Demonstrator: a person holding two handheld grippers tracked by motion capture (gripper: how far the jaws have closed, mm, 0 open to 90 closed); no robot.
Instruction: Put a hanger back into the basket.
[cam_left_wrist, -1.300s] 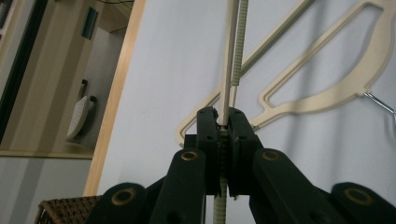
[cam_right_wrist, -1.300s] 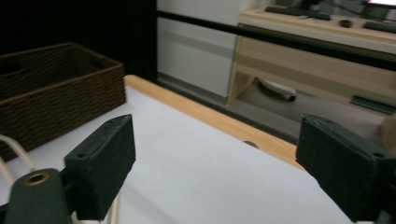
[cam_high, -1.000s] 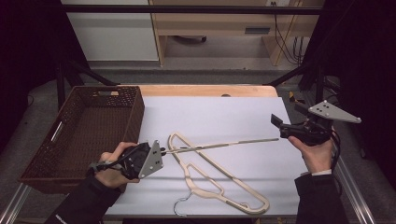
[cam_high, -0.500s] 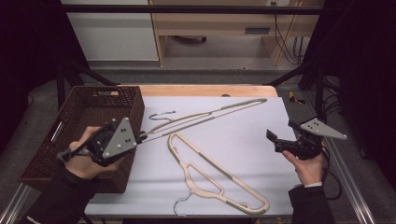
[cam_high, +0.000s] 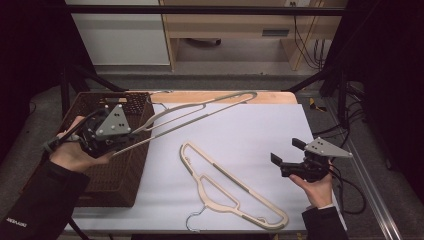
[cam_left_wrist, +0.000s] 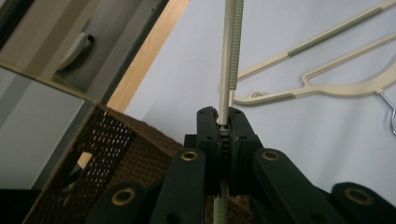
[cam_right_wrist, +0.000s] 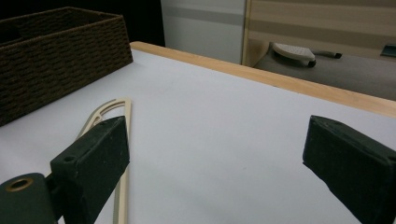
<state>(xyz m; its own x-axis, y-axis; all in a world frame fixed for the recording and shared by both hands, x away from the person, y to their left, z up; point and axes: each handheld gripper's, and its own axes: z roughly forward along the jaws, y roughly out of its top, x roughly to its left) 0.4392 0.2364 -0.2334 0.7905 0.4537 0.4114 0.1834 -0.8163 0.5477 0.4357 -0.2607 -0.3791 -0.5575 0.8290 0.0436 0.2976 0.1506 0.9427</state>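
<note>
Since it's headed for the wicker basket (cam_high: 120, 175) at 9 o'clock, the left gripper (cam_high: 122, 142) is clamped on one beige hanger (cam_high: 200, 112); right gripper (cam_high: 287, 157) gapes empty near the second hanger (cam_high: 230, 195).

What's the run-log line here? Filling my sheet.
left gripper: shut on hanger | right gripper: open | basket: beneath
</note>
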